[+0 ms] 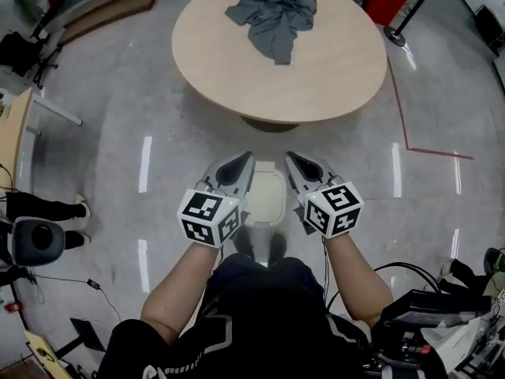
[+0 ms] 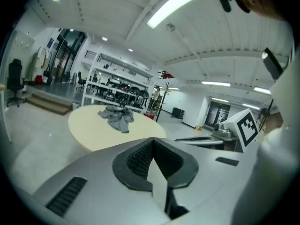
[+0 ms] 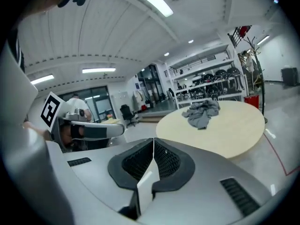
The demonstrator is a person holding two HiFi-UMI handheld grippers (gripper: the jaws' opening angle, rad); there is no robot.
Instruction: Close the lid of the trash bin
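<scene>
Left claw (image 1: 243, 160) and right claw (image 1: 295, 159) were found shut, nothing gripped. The bin (image 1: 265, 200) was seen on the floor between them, lid seemingly down.

no legible text, no readable labels, apparently

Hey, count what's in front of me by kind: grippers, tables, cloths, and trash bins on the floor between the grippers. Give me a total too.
Grippers: 2, the left gripper and the right gripper
Tables: 1, the round table
Cloths: 1, the grey cloth
Bins: 1, the trash bin
Total: 5
</scene>
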